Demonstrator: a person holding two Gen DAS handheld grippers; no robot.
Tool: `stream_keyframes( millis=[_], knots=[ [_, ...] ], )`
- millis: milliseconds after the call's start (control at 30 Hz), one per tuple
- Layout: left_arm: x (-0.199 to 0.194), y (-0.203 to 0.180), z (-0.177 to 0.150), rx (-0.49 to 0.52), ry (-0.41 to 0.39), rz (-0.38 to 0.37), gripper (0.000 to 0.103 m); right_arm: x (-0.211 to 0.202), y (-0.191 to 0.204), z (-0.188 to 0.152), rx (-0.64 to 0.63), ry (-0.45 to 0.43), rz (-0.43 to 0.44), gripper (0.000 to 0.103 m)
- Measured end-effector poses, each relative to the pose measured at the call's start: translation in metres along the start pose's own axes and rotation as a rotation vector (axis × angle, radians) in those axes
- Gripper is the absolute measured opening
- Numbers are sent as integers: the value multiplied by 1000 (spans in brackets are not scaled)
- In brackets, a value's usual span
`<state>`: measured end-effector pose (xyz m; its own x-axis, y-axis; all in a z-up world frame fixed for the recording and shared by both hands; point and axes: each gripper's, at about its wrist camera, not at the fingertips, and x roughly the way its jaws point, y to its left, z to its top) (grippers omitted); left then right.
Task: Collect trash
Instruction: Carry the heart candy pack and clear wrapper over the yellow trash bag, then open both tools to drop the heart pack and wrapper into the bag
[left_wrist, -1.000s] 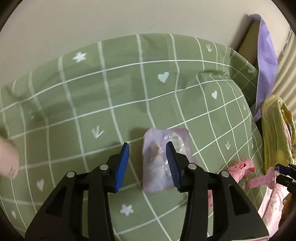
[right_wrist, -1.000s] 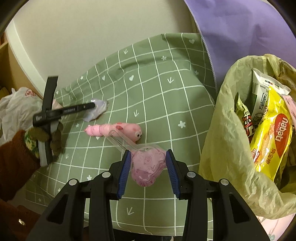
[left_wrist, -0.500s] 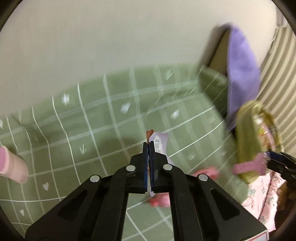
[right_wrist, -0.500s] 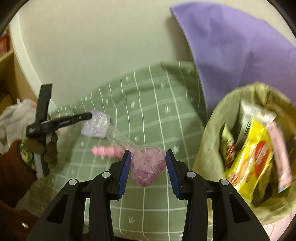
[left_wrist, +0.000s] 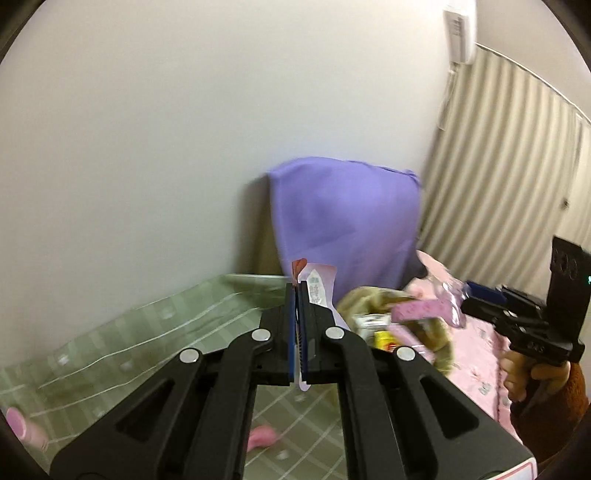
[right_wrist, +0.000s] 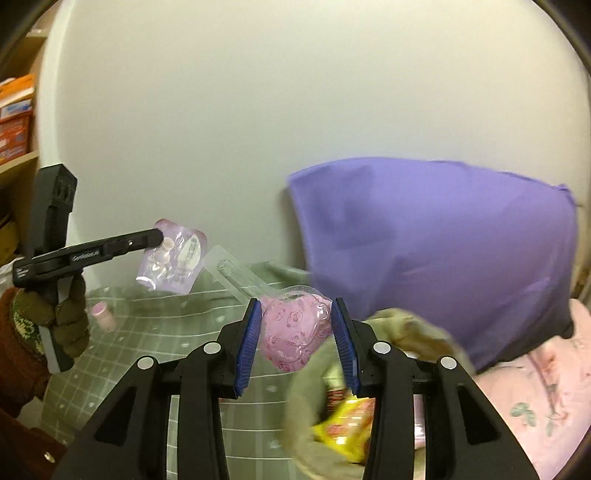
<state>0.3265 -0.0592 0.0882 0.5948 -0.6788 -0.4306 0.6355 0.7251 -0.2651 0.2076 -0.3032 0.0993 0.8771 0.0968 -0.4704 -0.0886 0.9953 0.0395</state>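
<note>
Both hands have come up off the bed since a second ago — then the lilac packet lay flat on the green checked bedspread (right_wrist: 155, 350) between spread left jaws, and the pink packet sat low over the cloth; now both hang in the air with the wall and the purple pillow (right_wrist: 443, 251) filling the upper half of each view.

Largest first: the yellow-green trash bag (right_wrist: 402, 328) sits lower right in the right wrist view, mouth open, with a yellow wrapper (right_wrist: 340, 428) and other packets already inside — so we judge part of the collecting is done.

Our right gripper (right_wrist: 295, 332), frame centre, pinches the pink bear-print packet (right_wrist: 291, 332) across its bulge; its clear plastic tail sticks up and left. It hangs at the bag's left rim, not yet inside.

Our left gripper (left_wrist: 298, 299) is pressed together on the lilac blister packet (right_wrist: 171, 254), seen edge-on in its own view as a thin card strip (left_wrist: 317, 288) poking above the jaws; the packet is mid-left in the right wrist view, well apart from the bag.

Left to do, as we read it: drop both packets in the bag. Then the leftovers — a small pink item (left_wrist: 263, 436) bottom centre of the left view, and a pink tube-like thing (right_wrist: 103, 314) on the spread near the gloved left hand (right_wrist: 70, 317). Whether those count as trash we can't tell.
</note>
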Motion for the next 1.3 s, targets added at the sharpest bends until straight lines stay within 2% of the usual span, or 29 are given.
stream_keyframes(
  millis=[133,333,567,733,800,900,1033,1300],
  knots=[
    [31,-34,4,46,41,-72,1,-18,-22,1,10,-3,-73,37],
    [77,-71,-5,66,116,-155,1,-28,-53,-15,56,26,-138,37],
    [133,-92,-28,102,210,-149,2,-26,-94,-41,163,67,-173,37],
    [192,-105,-62,124,357,-162,2,1,-110,-59,201,124,-167,37],
    [203,-110,-73,129,395,-156,2,14,-113,-66,203,155,-171,37],
    [205,-108,-84,113,418,-162,2,30,-111,-76,190,190,-166,37],
    [199,-103,-84,138,411,-143,2,54,-108,-83,163,226,-162,37],
    [192,-94,-81,91,406,-119,2,75,-105,-87,139,244,-157,37]
  ],
)
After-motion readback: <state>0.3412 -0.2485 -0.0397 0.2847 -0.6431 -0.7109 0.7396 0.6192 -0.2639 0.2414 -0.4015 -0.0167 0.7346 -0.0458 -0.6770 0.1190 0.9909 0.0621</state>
